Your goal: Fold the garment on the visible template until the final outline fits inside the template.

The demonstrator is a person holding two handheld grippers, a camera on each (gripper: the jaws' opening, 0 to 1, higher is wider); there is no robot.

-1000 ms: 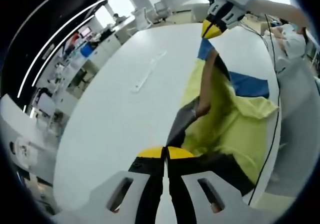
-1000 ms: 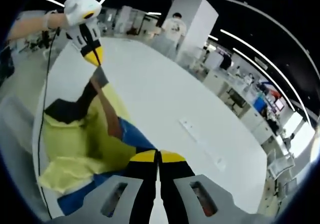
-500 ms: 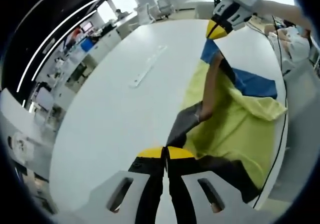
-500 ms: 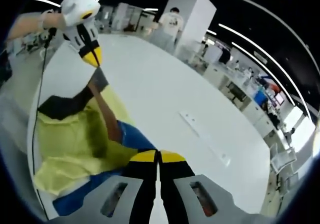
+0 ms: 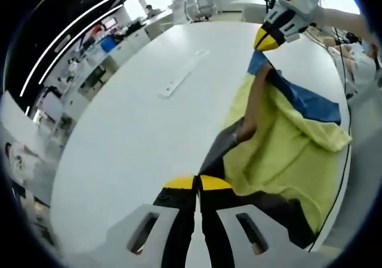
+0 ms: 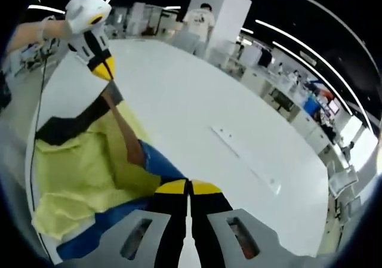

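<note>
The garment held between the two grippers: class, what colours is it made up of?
The garment is mainly yellow, with blue, black and grey panels. It shows best in the left gripper view.

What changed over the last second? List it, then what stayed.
No clear move: the view shifts look like camera motion. Both hand-held grippers, left and right, stay shut on the garment, holding its edge stretched between them above the white table. Nothing let go.

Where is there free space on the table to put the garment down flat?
The table is bare from the garment across to the white strip and past it. The near edge is crowded: the garment hangs there between the left hand-held gripper and the right hand-held gripper.
</note>
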